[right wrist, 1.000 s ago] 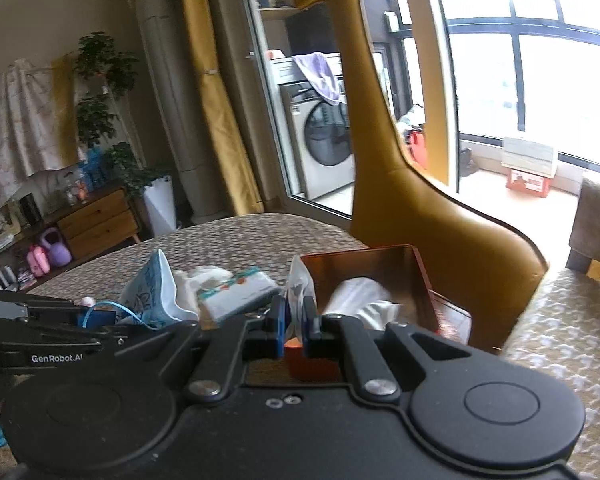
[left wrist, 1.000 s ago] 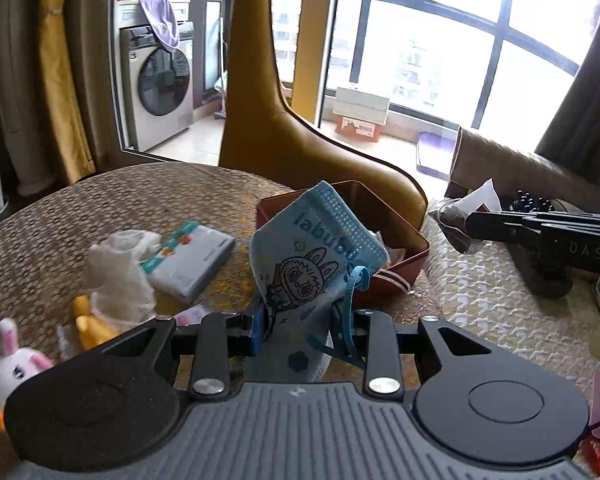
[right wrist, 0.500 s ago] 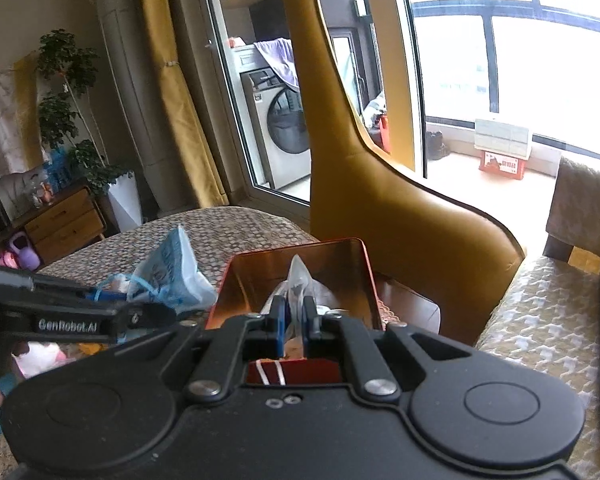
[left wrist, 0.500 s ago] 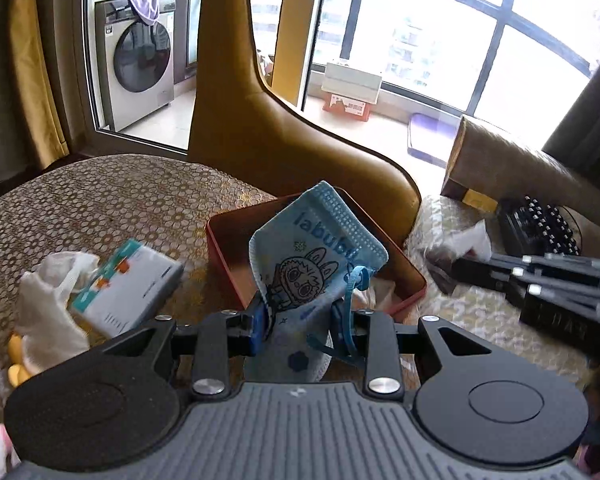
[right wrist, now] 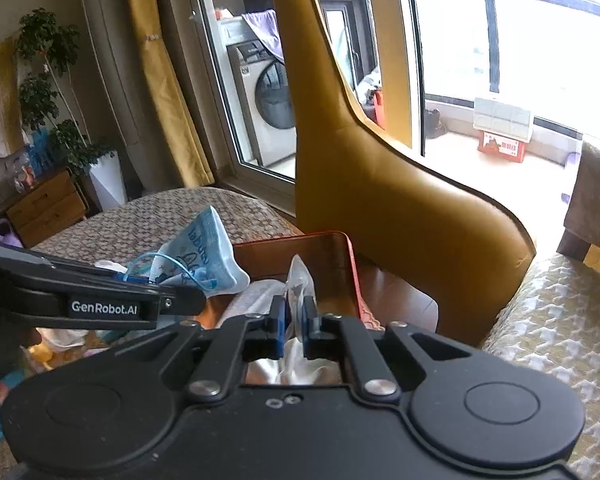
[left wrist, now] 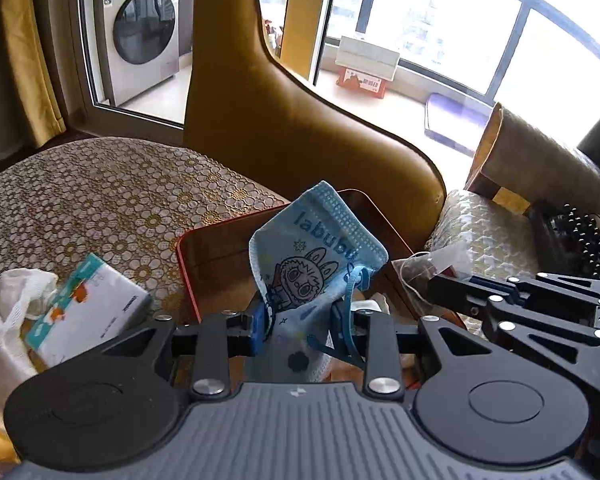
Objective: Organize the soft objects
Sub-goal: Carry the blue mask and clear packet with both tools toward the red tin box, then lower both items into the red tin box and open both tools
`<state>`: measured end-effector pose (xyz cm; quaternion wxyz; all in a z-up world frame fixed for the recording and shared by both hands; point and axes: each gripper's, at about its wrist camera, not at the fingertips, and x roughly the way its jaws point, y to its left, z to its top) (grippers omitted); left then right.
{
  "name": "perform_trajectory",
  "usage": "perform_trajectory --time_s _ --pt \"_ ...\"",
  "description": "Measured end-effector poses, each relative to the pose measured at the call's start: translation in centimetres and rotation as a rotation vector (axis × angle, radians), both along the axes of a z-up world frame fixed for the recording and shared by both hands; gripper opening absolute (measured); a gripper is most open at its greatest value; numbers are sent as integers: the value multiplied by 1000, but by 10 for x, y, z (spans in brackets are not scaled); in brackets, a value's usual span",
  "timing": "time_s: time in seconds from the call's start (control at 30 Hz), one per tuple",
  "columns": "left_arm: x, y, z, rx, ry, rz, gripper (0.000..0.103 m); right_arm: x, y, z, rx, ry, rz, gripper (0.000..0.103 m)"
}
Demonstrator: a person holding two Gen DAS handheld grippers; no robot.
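My left gripper (left wrist: 300,322) is shut on a light blue face mask (left wrist: 312,248) with a cartoon print, which stands up between the blue pads over the near side of the red box (left wrist: 188,256). My right gripper (right wrist: 294,320) is shut on a small clear sachet (right wrist: 298,280) with brown contents, above the same red box (right wrist: 350,264). In the left wrist view the right gripper (left wrist: 436,284) comes in from the right with the sachet (left wrist: 428,264) at its tip. From the right wrist view the left gripper (right wrist: 196,300) and mask (right wrist: 208,252) sit to the left.
White soft items (right wrist: 256,300) lie inside the box. A tissue pack (left wrist: 88,308) and a white cloth (left wrist: 4,312) lie on the patterned tablecloth to the left. A mustard giraffe-shaped chair (left wrist: 300,120) rises behind the box. A cushion (left wrist: 484,232) and black beads (left wrist: 580,236) are on the right.
Both grippers have moved toward the red box and lower, each keeping its hold. The box looks nearer; the right gripper has closed in beside the left. The plush toy has left the view.
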<state>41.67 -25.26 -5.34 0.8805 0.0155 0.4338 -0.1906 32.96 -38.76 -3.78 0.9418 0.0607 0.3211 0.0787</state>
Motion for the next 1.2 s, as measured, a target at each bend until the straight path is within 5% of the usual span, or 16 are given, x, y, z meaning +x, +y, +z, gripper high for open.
perform_trajectory --time_s 0.4,0.7,0.83,1.03,1.2 --pt "30 -16 -30 55 55 -9 31 30 4 -28 -39 66 -1 7" --pt "36 -26 -41 68 85 -31 31 32 10 -35 -64 80 21 17" --pt "35 -26 -42 73 74 -21 56 29 11 -37 -77 82 34 18" --pt "33 -24 -37 69 54 -12 60 25 10 -37 -83 75 38 20" --pt "28 -20 -30 61 28 -7 74 21 9 -36 -89 65 33 31"
